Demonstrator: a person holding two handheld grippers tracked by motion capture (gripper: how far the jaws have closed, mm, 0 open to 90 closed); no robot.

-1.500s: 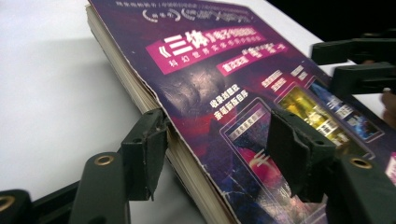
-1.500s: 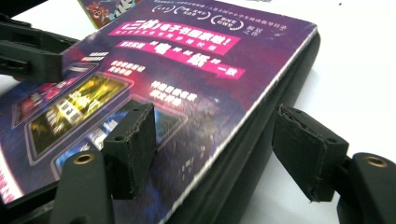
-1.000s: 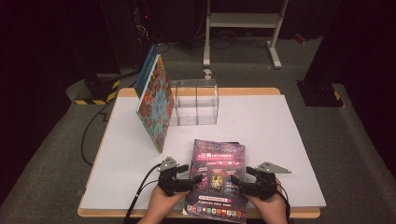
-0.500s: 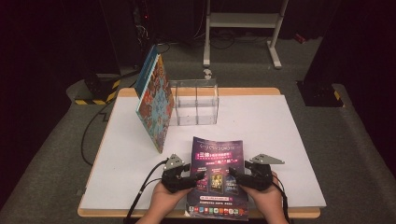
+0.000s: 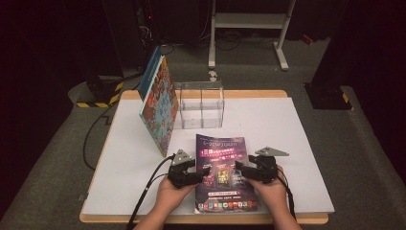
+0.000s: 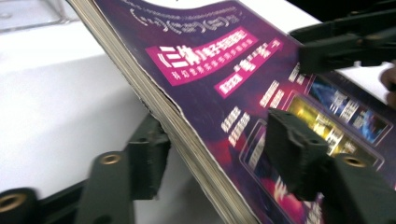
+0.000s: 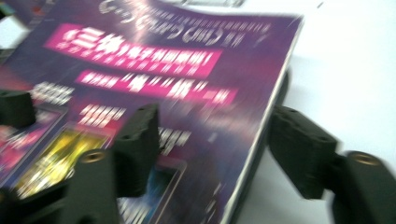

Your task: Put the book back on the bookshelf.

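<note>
Two grippers straddle the purple magazine's (image 5: 224,172) side edges near the desk's (image 5: 297,143) front edge: left gripper (image 6: 219,154) and right gripper (image 7: 210,149), jaws just reopening, pads apparently slack. The magazine could slip and drop.

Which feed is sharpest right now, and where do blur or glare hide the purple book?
High view: sharp and evenly lit on the white table, dark room around it. Left gripper view: fairly crisp on the purple glossy-covered book and its page edges, slight softness on the near jaws. Right gripper view: motion-smeared, cover text unreadable, with a pale sheen across the top of the cover.
</note>
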